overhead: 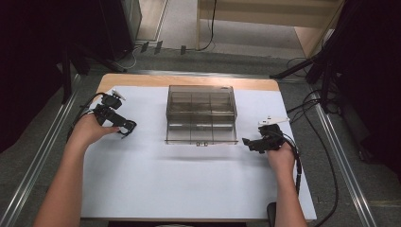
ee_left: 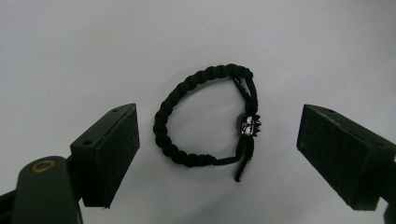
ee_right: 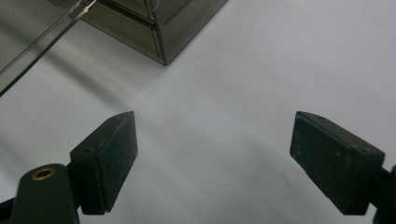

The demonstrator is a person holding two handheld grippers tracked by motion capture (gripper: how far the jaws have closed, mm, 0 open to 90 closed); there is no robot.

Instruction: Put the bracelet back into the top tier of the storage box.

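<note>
**Both grippers open, bracelet between my left jaws**

Right now my left gripper hangs over the white table cover with its jaws spread wide and nothing clamped. Between them, slightly ahead of the pads, lies a black braided bracelet flat on the cover. It forms a loose loop, and on the side nearer my right-hand jaw sits a small dark bead with pale markings, from which a short cord end trails back toward me. Neither pad touches the bracelet; there is bare cover on either side of it. From the high view, my left hand holds this gripper near the left side of the cover, and the bracelet is too small there to make out clearly.

My right gripper is also spread wide and holds nothing, with plain white cover between its jaws. Ahead of it and off toward its left jaw stands a smoky clear plastic box with inner dividers; one corner points toward me, apart from the jaws. In the high view that box sits between my two grippers, its lid open and its compartments visible, while my right hand holds its gripper just beside the box's near right corner, not touching it.
</note>
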